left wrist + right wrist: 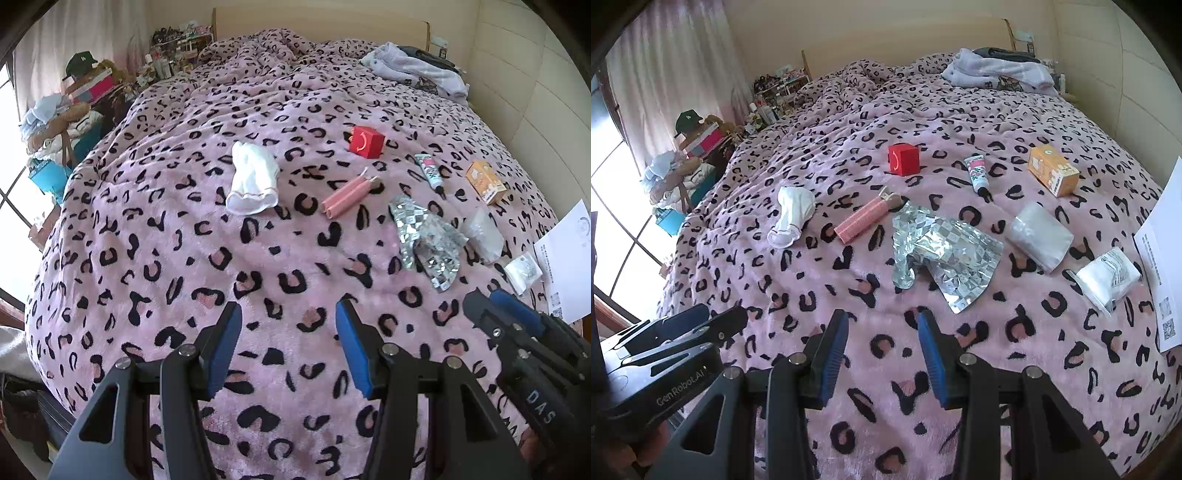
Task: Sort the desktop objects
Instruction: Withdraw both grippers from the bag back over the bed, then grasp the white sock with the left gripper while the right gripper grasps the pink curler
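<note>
Both the left hand-held gripper (288, 347) and right hand-held gripper (882, 354) hang open and empty; the crinkly foil pouch (942, 251) looks light and slippery, best pinched at a flat edge.

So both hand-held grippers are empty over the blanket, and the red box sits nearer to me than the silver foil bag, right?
Not quite. The red box lies farther away than the silver foil bag, not nearer; the right wrist view shows the bag closest to the jaws. The rest holds: the left hand-held gripper and the right hand-held gripper are both empty over the blanket.
</note>
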The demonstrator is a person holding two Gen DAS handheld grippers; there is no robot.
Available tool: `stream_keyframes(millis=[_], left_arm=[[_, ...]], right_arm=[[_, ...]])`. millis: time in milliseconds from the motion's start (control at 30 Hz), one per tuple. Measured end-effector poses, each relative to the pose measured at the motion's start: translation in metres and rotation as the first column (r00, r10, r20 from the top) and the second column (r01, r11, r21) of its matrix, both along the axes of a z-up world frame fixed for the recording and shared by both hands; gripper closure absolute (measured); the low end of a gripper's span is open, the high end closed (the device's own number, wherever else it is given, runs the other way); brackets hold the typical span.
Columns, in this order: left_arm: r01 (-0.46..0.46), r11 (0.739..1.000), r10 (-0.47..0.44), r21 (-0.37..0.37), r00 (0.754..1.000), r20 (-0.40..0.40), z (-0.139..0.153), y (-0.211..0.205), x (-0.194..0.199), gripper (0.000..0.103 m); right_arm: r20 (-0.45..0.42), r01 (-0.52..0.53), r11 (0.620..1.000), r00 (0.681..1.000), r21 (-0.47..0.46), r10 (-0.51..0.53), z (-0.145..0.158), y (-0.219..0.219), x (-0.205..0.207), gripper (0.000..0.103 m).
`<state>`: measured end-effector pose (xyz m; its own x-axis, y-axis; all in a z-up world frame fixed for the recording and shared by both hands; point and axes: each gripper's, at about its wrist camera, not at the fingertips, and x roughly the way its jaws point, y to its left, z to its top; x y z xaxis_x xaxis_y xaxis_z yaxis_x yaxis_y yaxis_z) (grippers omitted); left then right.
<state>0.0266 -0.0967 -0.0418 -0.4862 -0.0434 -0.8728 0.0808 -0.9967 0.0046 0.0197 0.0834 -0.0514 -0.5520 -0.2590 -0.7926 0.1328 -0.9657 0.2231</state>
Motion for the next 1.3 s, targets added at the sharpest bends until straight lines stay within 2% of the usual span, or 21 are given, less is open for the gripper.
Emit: stream_keyframes(millis=[133,267,333,400,467,533,633,933,1300], left_arm=[[-0.019,1.000,0.020,-0.007,0.998,0.054,-0.024,-0.014,-0.009,0.049],[-0.043,0.999,0.044,-0.007,0.996,0.076,-0.034,-0.030,-0.028,0.048],[-0.051,0.998,0.052,-0.021,0.997,0.050,-0.027,-0.038,-0.046,0.035],[-0.053,0.998,0.054,-0.034,0.998,0.020,-0.018,-0.044,-0.065,0.029],[-0.057,0.997,0.056,-0.048,0.998,-0.005,-0.010,-0.050,-0.087,0.027],[-0.052,0.998,0.051,-0.044,0.999,-0.017,-0.004,-0.055,-0.106,0.025],[-0.048,0.998,0.048,-0.029,0.999,-0.020,-0.004,-0.063,-0.138,0.025],[-0.072,0.997,0.071,0.009,0.997,0.036,-0.042,-0.083,-0.199,0.024],[-0.072,0.997,0.066,0.042,0.991,0.118,-0.093,-0.082,-0.248,0.024]], right_arm=[[0.031,0.019,1.000,0.999,0.003,-0.019,-0.017,0.001,-0.003,0.062],[0.095,0.054,0.997,0.994,-0.061,-0.048,-0.031,0.002,-0.018,0.060],[0.101,0.068,0.993,0.993,-0.096,-0.059,-0.029,-0.002,-0.029,0.060],[0.081,0.079,0.990,0.994,-0.118,-0.070,-0.019,-0.013,-0.046,0.060],[0.065,0.095,0.987,0.994,-0.133,-0.087,-0.010,-0.025,-0.064,0.056],[0.057,0.120,0.982,0.992,-0.148,-0.112,-0.003,-0.037,-0.082,0.044],[0.076,0.174,0.968,0.984,-0.180,-0.163,-0.003,-0.052,-0.114,0.041],[0.209,0.326,0.926,0.935,-0.188,-0.287,-0.050,-0.064,-0.175,0.041],[0.299,0.383,0.905,0.899,-0.182,-0.321,-0.090,-0.068,-0.204,0.041]])
